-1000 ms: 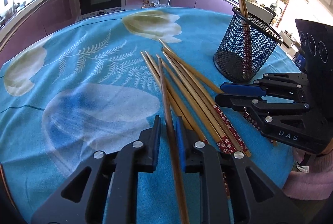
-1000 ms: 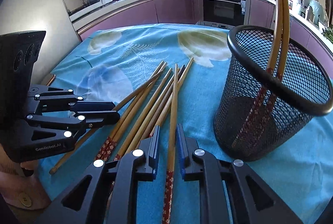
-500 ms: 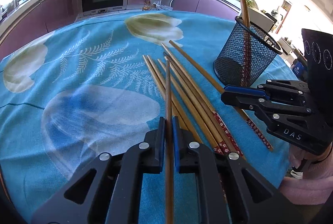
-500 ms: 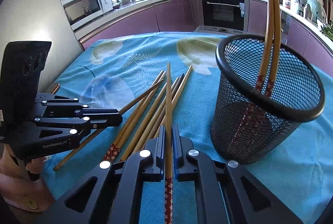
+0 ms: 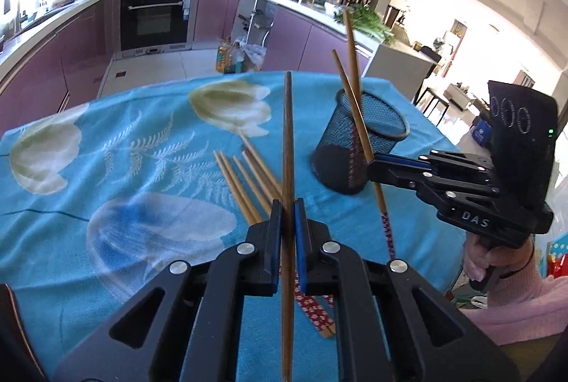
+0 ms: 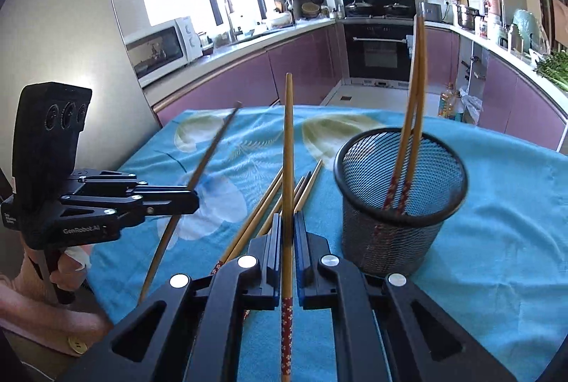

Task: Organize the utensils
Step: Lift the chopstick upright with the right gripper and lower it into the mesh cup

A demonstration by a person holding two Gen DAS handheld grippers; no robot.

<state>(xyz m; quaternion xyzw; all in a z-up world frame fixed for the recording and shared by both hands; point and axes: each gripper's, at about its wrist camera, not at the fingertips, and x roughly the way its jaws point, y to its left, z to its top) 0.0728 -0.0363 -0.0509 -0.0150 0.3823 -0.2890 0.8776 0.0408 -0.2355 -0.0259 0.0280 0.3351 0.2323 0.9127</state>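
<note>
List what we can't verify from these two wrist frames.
- Loose chopsticks, left wrist view: full count unknown; the left gripper covers their near ends.
- Mesh holder, right wrist view: its floor is hidden behind the mesh wall.
- Chopstick in the right gripper: its patterned end runs off the bottom edge.

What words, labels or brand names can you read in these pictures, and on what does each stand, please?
"DAS": side of the right gripper, which is shut on a chopstick.
"GenRobot.AI": side of the left gripper, which is shut on a dark chopstick.
Small sticker on that gripper's rear edge: too small to read.
</note>
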